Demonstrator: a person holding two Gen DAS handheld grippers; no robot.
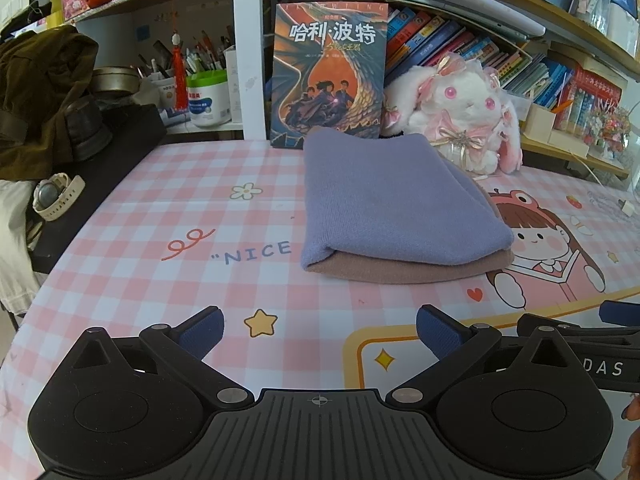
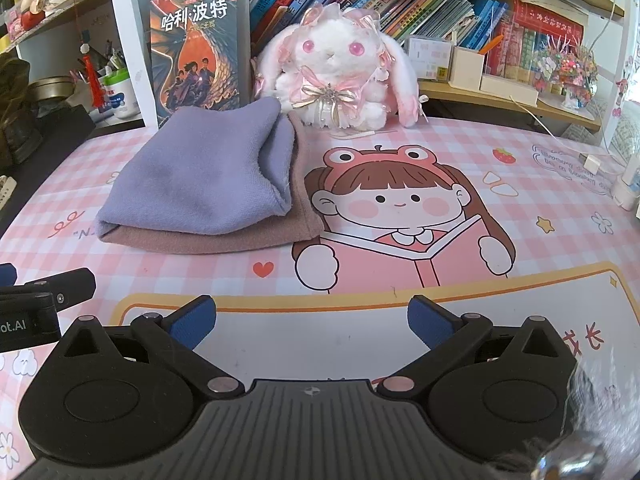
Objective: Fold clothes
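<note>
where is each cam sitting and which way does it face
Left wrist: sits on the left tool, low over the mat, facing the folded cloth, book and shelves; its open fingers show, with the right tool at the right edge.
Right wrist: sits on the right tool, facing the plush, with the cloth to the left; its open fingers show.
Shared: cloth, book, plush, mat.

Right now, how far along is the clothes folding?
Looks done: the purple cloth lies folded on the folded mauve cloth, stacked on the pink checked mat before the plush rabbit. In hand: nothing; the left gripper and right gripper are open, short of the stack. Left: nothing unfolded shows on the mat.
</note>
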